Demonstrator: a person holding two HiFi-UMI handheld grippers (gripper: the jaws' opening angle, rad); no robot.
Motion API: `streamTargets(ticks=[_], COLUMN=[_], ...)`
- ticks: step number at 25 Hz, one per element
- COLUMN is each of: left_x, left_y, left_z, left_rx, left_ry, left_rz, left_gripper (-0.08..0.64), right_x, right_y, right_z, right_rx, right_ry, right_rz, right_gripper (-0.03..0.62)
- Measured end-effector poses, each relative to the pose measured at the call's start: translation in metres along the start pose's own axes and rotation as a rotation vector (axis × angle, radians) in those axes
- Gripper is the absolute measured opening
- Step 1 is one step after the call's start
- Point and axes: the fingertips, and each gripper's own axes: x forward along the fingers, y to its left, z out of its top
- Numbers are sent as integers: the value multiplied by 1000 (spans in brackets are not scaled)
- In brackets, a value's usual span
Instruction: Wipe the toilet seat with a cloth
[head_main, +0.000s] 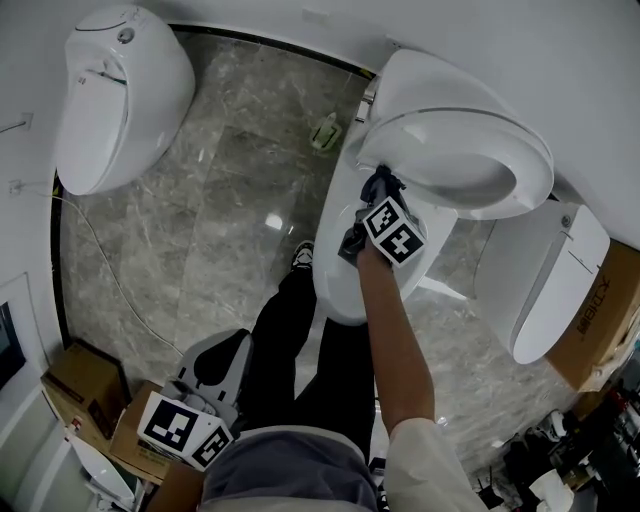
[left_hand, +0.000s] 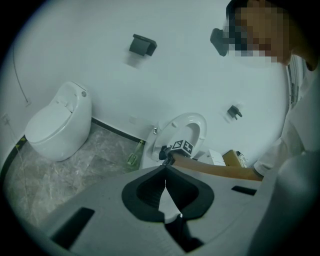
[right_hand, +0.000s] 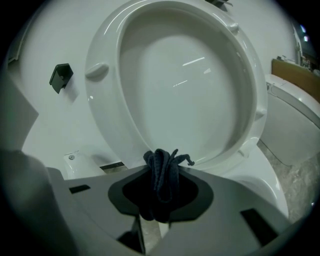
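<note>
Right claw (right_hand: 160, 168) tight on dark cloth (right_hand: 162, 192), tips hidden; left claw (left_hand: 165, 168) closed, empty; toilet seat (right_hand: 102, 100) cropped

Right gripper (right_hand: 162, 175) extended and clamped; left gripper (left_hand: 165, 170) low, closed.

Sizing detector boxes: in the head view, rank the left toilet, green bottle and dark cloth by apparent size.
Largest to smallest:
1. left toilet
2. dark cloth, bunched and partly hidden
3. green bottle, only slightly smaller
</note>
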Motion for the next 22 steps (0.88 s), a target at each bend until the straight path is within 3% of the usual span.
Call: streamTargets(ticks=[9,22], left_x=[11,30], left_y=[-11,-24], left_z=[-11,-20], left_rx=[20,18], left_ry=[41,73], left_rz=[-8,-13], left_gripper=[9,9], right_x=[14,24], right_y=[-16,-48], right_z=[-11,-22], right_rx=[67,68], right_ry=[5,41], right_rz=[1,-8], right_gripper=[86,86])
